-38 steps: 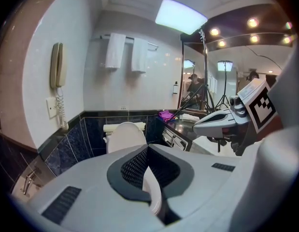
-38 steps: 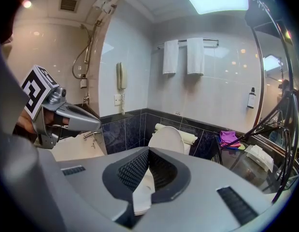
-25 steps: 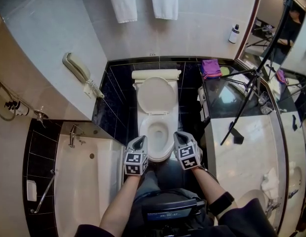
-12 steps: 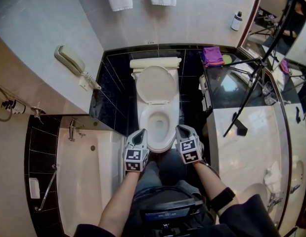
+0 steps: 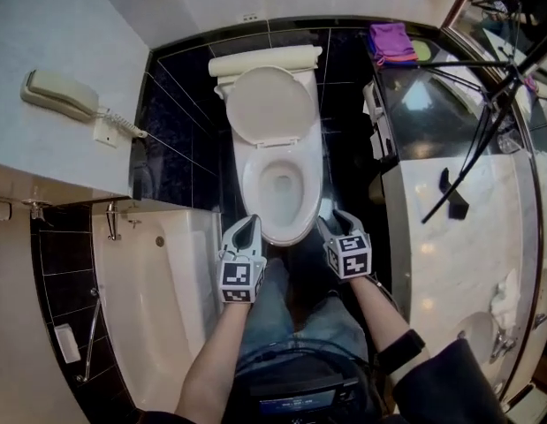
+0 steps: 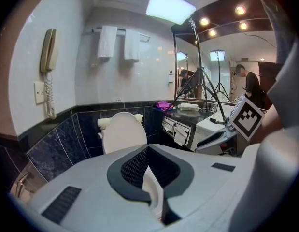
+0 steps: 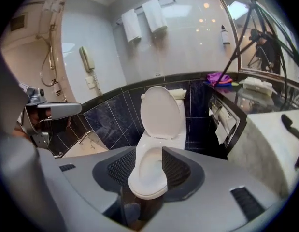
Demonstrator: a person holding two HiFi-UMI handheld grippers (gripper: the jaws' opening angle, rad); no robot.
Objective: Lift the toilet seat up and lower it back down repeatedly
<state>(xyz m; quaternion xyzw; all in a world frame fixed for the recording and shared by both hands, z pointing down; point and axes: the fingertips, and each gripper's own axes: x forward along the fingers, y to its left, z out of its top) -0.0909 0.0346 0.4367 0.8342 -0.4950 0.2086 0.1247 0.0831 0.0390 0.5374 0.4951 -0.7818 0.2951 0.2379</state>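
Note:
The white toilet has its lid standing up against the tank, and the seat ring lies down on the bowl. My left gripper is just off the bowl's front left rim. It is shut, the pads meeting at the tips with nothing held. My right gripper is off the front right rim. Its jaws have just been opening and stand open. Between them only the seat's front shows, farther off and untouched.
A bathtub lies to the left and a wall phone hangs above it. To the right is a marble counter with a black tripod and a purple cloth. Towels hang on the back wall.
Both grippers have sunk lower in front of the bowl. The head view has tipped down, so the towels have left it. The right gripper's jaws have spread apart.

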